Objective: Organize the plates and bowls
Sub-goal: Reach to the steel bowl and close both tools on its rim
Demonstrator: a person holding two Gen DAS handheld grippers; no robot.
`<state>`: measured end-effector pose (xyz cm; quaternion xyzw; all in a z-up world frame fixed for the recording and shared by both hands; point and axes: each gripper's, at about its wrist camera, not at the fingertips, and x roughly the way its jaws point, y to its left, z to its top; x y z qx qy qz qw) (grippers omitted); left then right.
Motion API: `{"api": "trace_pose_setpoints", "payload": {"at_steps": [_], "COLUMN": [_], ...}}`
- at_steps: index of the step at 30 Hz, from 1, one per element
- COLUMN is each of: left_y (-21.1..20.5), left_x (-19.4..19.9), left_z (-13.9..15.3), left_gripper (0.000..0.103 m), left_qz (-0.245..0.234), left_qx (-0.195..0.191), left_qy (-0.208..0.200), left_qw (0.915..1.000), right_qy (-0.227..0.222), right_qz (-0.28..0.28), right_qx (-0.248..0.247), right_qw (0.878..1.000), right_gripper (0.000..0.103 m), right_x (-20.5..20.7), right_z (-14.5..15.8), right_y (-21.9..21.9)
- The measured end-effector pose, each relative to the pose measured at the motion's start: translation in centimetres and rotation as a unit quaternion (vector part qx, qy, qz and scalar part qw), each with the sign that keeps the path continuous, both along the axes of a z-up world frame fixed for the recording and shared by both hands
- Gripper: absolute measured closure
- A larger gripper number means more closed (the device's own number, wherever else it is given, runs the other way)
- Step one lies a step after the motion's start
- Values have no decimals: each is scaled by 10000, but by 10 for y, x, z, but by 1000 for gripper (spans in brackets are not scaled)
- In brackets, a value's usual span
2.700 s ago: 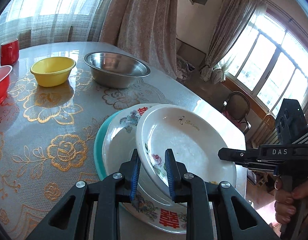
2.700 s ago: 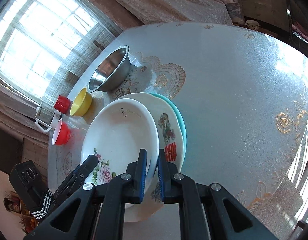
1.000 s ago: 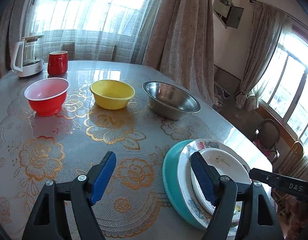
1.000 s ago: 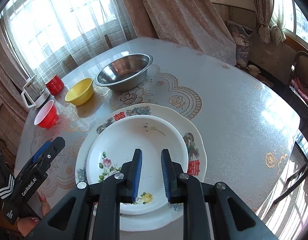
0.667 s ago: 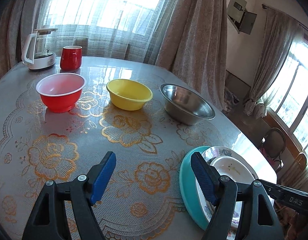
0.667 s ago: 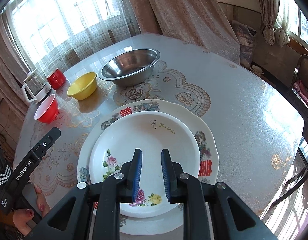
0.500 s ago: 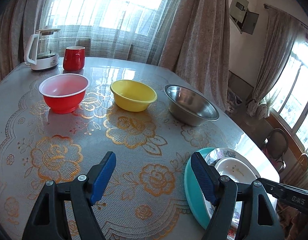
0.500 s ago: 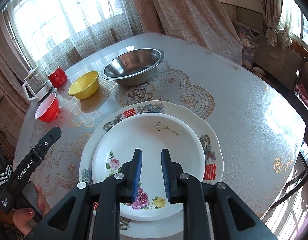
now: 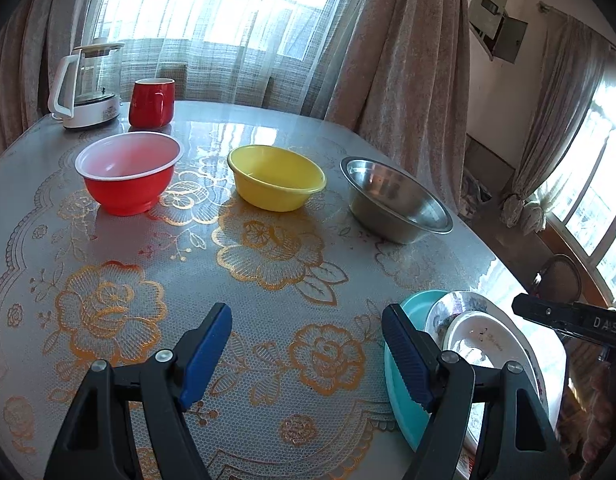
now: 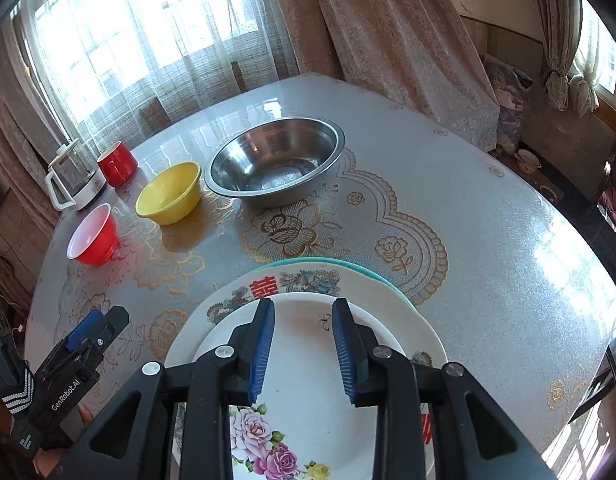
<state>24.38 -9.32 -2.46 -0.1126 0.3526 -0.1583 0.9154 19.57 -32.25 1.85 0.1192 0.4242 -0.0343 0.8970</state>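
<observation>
Plate stack sits at lower centre of the right wrist view, near the table (image 10: 488, 240) edge closest to the camera: teal plate (image 10: 372, 272) at bottom, big patterned plate (image 10: 308, 282) on it, white floral dish (image 10: 308, 400) on top. Wide bare tabletop runs right of the stack to the rim. Bowls line up across the upper left, each apart w/ gaps between: steel bowl (image 10: 278, 162), yellow bowl (image 10: 170, 192), red bowl (image 10: 93, 236). Red mug (image 10: 117, 164) and kettle (image 10: 74, 178) stand beyond them by the far edge.

Right gripper (image 10: 302, 338) is over the floral dish, jaws opening, pads clear of the rim, nothing gripped; 0.5 s ago they were much narrower. Left gripper (image 9: 306, 354) is wide open over bare cloth at lower centre of its view, empty, as before.

Glossy gold-flower cloth, curtained windows behind.
</observation>
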Motion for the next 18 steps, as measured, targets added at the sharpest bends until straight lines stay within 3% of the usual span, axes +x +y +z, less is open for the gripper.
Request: {"api": "trace_pose_setpoints", "payload": {"at_steps": [7, 14, 18], "left_y": [-1, -17, -30], "left_x": [13, 48, 65], "left_z": [3, 19, 32], "left_gripper": [24, 24, 16], "left_qz": [77, -70, -115], "left_qx": [-158, -264, -295], "left_qy": [173, 346, 314], "left_qw": [9997, 9990, 9990], "right_qy": [30, 344, 435], "right_qz": [31, -61, -114], "right_qx": [261, 515, 631], "right_qw": [9997, 9981, 9970], "right_gripper": [67, 63, 59], "right_x": [39, 89, 112], "right_z": [3, -3, -5], "right_y": [-25, -55, -68]}}
